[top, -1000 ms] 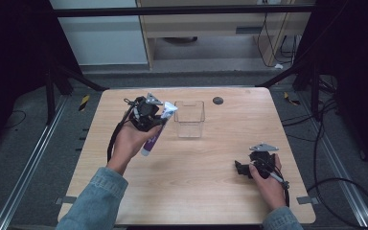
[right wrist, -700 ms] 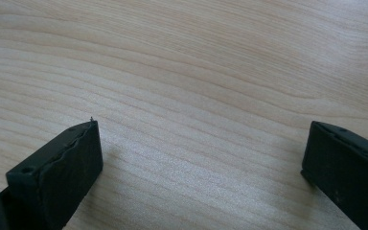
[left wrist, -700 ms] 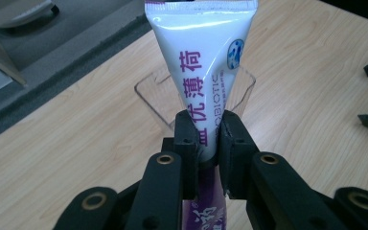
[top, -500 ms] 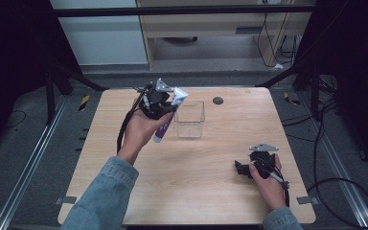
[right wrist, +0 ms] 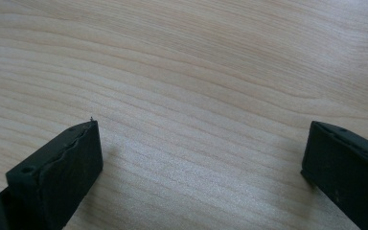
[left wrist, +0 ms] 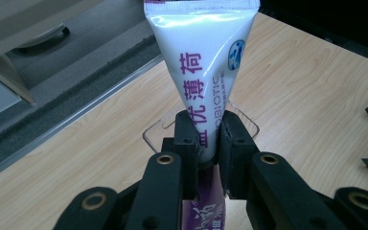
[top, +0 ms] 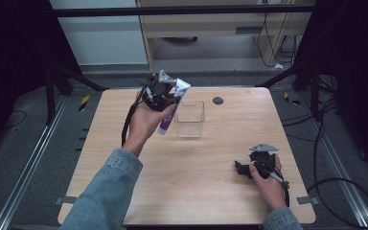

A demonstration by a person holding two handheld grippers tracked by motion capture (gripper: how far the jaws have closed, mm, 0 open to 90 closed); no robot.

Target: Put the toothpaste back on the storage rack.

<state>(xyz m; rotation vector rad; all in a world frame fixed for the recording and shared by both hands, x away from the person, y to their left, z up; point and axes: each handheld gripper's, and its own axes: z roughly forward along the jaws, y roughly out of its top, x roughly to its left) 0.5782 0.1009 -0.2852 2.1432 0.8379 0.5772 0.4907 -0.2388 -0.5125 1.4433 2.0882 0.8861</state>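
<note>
My left gripper [top: 168, 98] [left wrist: 210, 143] is shut on a white and purple tube [top: 172, 106] [left wrist: 204, 72] with purple lettering, held upright in the air with its flat crimped end up. The tube hangs just left of a clear plastic cup [top: 190, 119], whose rim [left wrist: 155, 132] shows behind the jaws in the left gripper view. My right gripper [top: 241, 168] [right wrist: 201, 158] rests low on the wooden table [top: 206, 191] at the front right, open, with bare wood between its jaws.
A small dark round disc [top: 217, 100] lies on the table behind the cup. The table's far edge drops to a grey floor with metal rails [top: 24, 167] at the sides. A cabinet [top: 211, 28] stands beyond.
My left gripper has lifted the tube and carried it right and farther back, closer to the clear cup. The right gripper has stayed in place.
</note>
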